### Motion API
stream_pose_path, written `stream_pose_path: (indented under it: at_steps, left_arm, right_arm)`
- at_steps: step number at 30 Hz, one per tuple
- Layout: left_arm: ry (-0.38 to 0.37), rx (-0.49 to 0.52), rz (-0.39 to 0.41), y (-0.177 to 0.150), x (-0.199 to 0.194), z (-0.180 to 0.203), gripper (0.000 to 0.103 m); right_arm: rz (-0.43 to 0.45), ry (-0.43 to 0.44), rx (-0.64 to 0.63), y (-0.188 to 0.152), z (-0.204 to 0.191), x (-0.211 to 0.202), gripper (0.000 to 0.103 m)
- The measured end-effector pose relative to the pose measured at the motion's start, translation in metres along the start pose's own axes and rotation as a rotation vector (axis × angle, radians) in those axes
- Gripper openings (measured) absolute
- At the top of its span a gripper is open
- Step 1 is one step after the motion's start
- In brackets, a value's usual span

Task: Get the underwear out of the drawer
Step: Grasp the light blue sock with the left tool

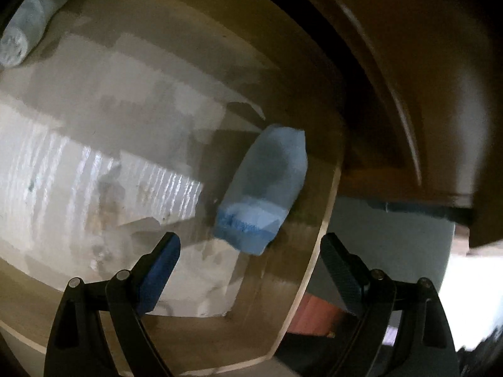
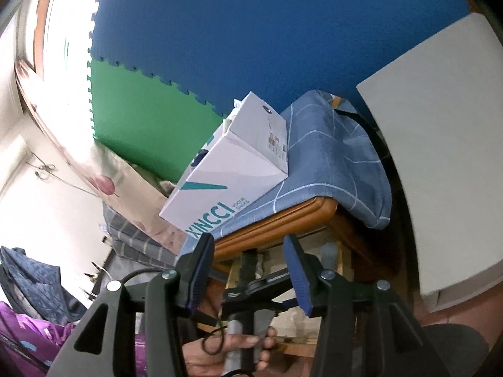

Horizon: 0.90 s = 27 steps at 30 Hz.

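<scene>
In the left wrist view I look down into an open wooden drawer (image 1: 317, 220). A rolled light-blue underwear (image 1: 262, 188) lies against the drawer's right wall, just beyond my fingertips. A second pale roll (image 1: 28, 28) lies at the far upper left. My left gripper (image 1: 251, 260) is open and empty, with its jaws wide apart, hovering above the near roll. My right gripper (image 2: 248, 270) is open and empty, held away from the drawer; beyond it I see the left gripper (image 2: 248, 286) in the person's hand (image 2: 226, 352).
The drawer bottom is lined with worn white paper (image 1: 94, 163). Dark cabinet wood (image 1: 408, 78) overhangs the drawer at the right. In the right wrist view a white shoebox (image 2: 226, 169) sits on a blue checked cloth (image 2: 330, 163) over a wooden table, with a grey cabinet panel (image 2: 440, 144) at the right.
</scene>
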<state>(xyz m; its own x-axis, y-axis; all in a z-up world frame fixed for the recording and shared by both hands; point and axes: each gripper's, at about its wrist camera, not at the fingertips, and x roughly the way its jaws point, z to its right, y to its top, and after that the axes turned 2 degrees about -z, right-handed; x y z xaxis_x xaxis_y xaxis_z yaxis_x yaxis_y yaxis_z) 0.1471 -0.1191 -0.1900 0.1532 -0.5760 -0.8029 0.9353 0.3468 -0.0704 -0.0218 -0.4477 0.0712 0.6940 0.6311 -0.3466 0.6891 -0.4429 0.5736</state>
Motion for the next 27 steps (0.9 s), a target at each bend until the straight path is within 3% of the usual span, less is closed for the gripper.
stream_pose_path:
  at_steps: [4, 12, 15, 18, 21, 23, 27]
  left_arm:
    - [-0.002, -0.072, -0.020, 0.004, 0.014, -0.001, 0.088]
    - [0.023, -0.162, 0.080, 0.012, 0.016, 0.002, 0.091]
    - [-0.002, -0.261, 0.140, 0.005, -0.001, -0.022, 0.091]
    - [-0.004, -0.353, 0.067, 0.005, 0.009, -0.044, 0.089]
    - [0.062, -0.297, 0.043, 0.007, 0.009, -0.038, 0.089]
    - [0.100, -0.255, 0.045, 0.013, 0.007, -0.030, 0.080]
    - [0.107, -0.264, 0.066, 0.015, 0.009, -0.028, 0.074]
  right_arm:
    - [0.012, 0.034, 0.009, 0.000, 0.004, -0.007, 0.049]
    - [0.037, 0.094, 0.064, 0.001, 0.020, -0.020, 0.052]
    - [0.052, 0.130, 0.110, 0.001, 0.031, -0.025, 0.053]
    - [0.073, 0.159, 0.157, 0.002, 0.041, -0.029, 0.056]
    - [0.084, 0.179, 0.191, 0.003, 0.048, -0.030, 0.057]
    - [0.086, 0.184, 0.201, 0.002, 0.049, -0.030, 0.057]
    - [0.089, 0.187, 0.200, 0.002, 0.049, -0.032, 0.057]
